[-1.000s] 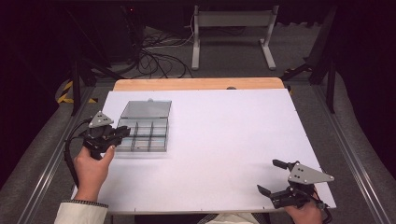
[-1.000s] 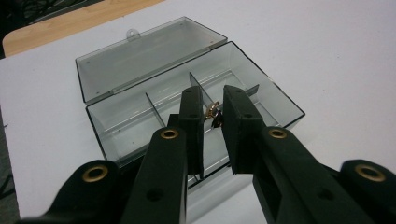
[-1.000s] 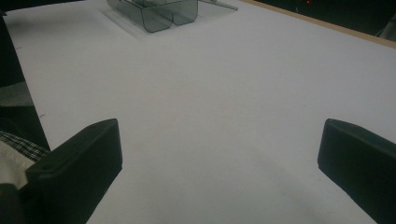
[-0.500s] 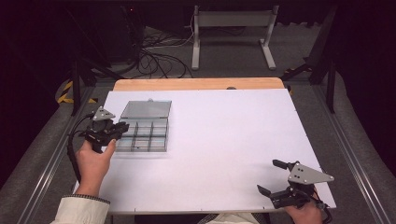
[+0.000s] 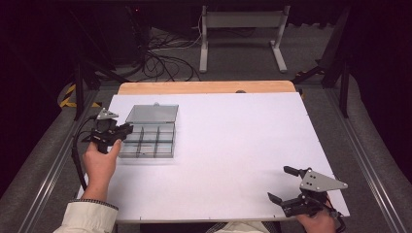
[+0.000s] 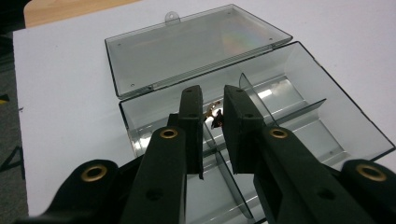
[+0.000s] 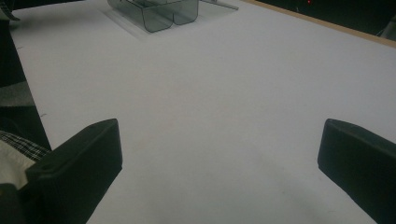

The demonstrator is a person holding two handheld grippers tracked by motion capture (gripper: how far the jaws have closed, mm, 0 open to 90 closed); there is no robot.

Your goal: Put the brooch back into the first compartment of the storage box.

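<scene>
Left gripper (image 6: pixel 212 116) hangs over the open compartment box (image 5: pixel 148 138) near the table's (image 5: pixel 233 145) far-left corner, jaws nearly closed around something small, can't tell what; right gripper (image 5: pixel 291 191), wide open and empty, sits parked at the near-right corner, probably just out of the way.

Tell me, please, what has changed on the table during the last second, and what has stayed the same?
The left gripper moved a little forward, away from the person, over the near-left part of the open plastic box. Its jaws are nearly closed around a small dark thing. The box, its open lid and the right gripper, open at the near right corner, stayed in place.
</scene>
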